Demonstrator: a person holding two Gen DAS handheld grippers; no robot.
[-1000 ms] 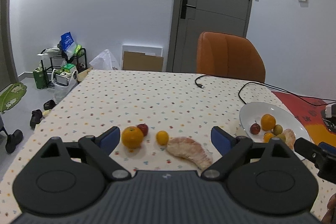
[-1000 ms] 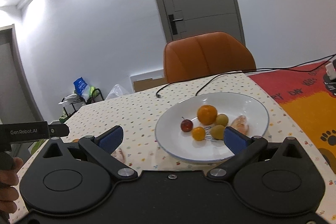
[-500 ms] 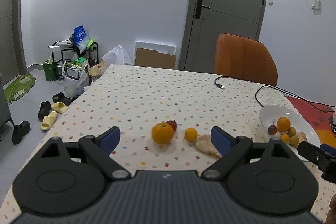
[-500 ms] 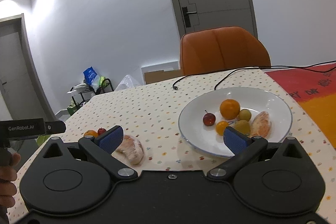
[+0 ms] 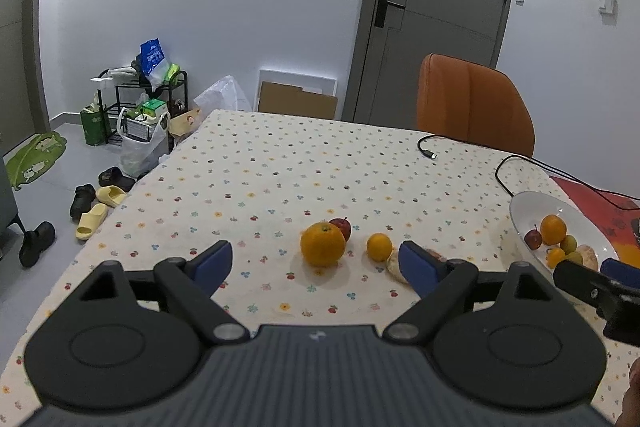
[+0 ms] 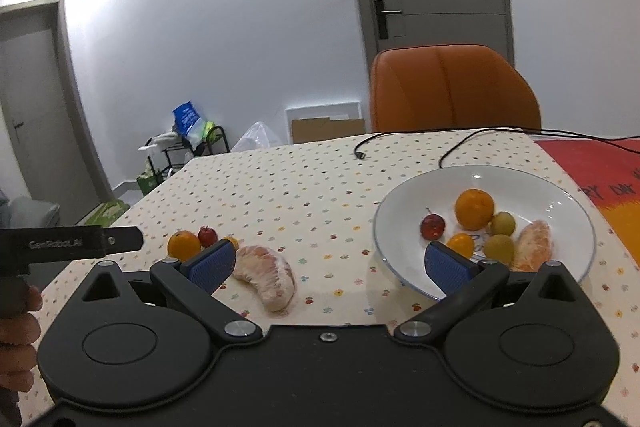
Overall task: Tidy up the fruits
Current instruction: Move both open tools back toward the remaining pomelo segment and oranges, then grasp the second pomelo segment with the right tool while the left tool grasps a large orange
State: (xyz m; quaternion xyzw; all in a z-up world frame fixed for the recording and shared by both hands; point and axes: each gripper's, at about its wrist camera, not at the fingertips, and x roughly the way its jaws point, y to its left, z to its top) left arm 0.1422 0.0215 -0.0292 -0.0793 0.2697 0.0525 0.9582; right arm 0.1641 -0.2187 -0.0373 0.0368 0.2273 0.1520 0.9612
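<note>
- Left gripper [image 5: 316,263]: jaws spread wide and empty. Over the last second its view has pulled back and swung left; the loose fruit, which sat close under the jaws, now lies further ahead.
- Right gripper [image 6: 328,263]: jaws likewise spread wide, holding nothing. A second ago its view was filled by the plate [image 6: 404,203]; the plate has since slid to the right and the peeled pomelo segment [image 6: 266,277] has come into view between the blue pads, nearer the left one.
- Fruit on the tabletop [image 5: 280,179]: a large orange [image 5: 322,244] with a small red fruit [image 5: 341,227] touching it behind, a small orange [image 5: 379,247] just beside, and the pomelo segment, which the left wrist view shows mostly hidden behind the right-hand pad.
- Fruit on the plate: an orange [image 6: 474,209], a small red fruit with stem [image 6: 432,227], a small orange fruit [image 6: 461,244], two green-yellow fruits [image 6: 500,247] and a second pomelo segment [image 6: 534,245]. None has shifted across the frames.
- Assessment: no fruit has moved in this interval; only the grippers have been repositioned. The task appears part done, with four pieces still off the plate.
- Judgement: the right gripper's turn toward the pomelo segment suggests that piece is next. It looks soft and curved, so a light closing across its narrow width seems advisable.
- Risk: a black cable [image 5: 500,171] lies on the tabletop near the plate's far rim.
</note>
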